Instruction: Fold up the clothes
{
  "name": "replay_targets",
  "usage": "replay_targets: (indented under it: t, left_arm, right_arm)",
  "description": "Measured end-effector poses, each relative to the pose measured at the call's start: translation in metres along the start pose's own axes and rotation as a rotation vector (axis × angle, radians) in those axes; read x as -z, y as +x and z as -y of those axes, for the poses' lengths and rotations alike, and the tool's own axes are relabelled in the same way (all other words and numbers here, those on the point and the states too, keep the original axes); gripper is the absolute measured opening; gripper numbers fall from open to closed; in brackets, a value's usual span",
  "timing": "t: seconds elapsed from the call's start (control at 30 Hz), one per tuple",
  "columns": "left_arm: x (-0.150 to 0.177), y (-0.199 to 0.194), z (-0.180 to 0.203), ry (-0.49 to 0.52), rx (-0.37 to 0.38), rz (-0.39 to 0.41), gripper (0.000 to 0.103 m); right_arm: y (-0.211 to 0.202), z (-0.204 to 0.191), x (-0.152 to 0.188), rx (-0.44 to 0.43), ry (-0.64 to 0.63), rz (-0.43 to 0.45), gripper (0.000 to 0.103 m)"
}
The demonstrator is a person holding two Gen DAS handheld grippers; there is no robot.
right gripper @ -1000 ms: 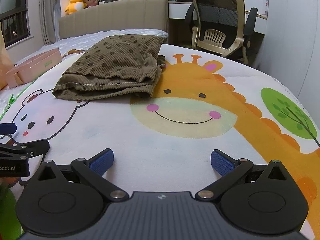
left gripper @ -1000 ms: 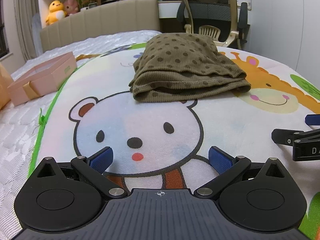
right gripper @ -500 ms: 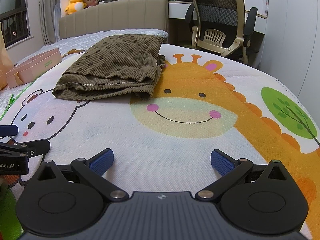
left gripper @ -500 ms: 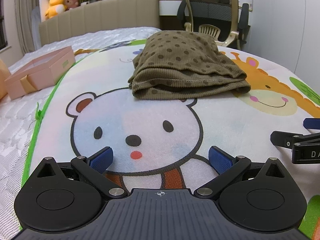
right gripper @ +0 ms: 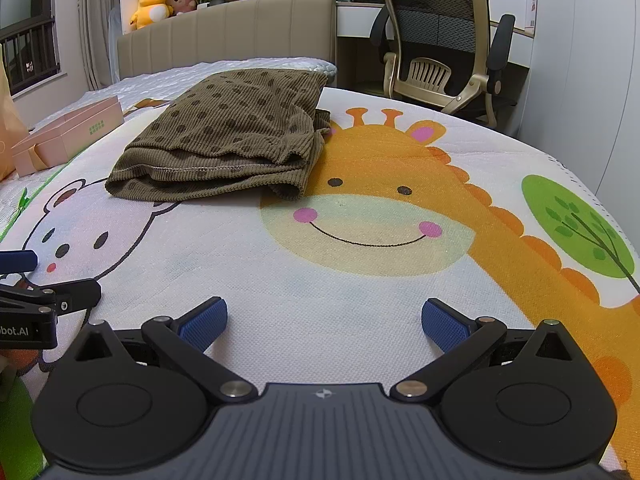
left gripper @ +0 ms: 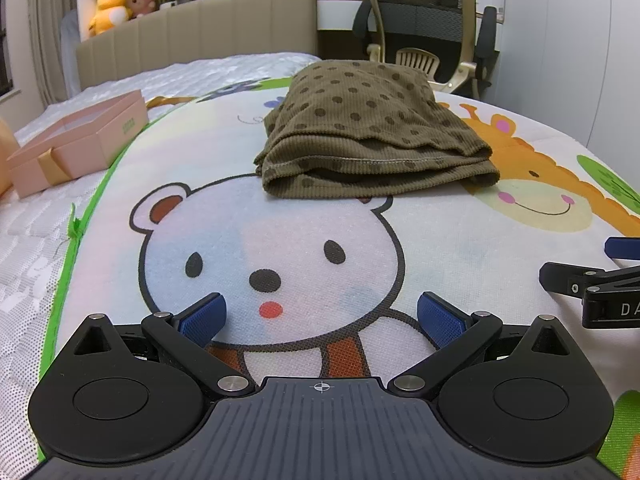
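An olive-brown dotted garment lies folded in a thick stack on the cartoon play mat, across the bear's ear and the giraffe's head; in the right wrist view the garment sits far left of centre. My left gripper hovers low over the bear's face, open, blue pads wide apart, nothing between them. My right gripper is open too, over the giraffe's chin, empty. Both stand well short of the garment. Each gripper shows at the other view's edge.
A pink gift box rests on the white mattress left of the mat. Behind the bed stand a beige headboard with plush toys on the shelf above it, and an office chair at the back right.
The left gripper's view has shifted slightly, so the garment and pink box sit a little further right and nearer. The right gripper has barely moved. Both stay open.
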State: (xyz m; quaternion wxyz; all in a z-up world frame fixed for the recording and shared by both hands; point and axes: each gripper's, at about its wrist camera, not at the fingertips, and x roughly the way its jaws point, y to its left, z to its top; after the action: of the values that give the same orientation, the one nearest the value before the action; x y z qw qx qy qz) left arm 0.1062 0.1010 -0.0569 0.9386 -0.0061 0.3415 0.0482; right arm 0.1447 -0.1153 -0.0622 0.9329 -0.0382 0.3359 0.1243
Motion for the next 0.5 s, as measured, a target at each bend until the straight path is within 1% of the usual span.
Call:
replay_targets:
  t: [0.5]
  left_arm:
    - [-0.0004,0.0000,-0.0006,-0.003,0.005,-0.005,0.103]
  right_arm:
    - [-0.0001,0.0002,0.0000,0.000,0.000,0.000,0.103]
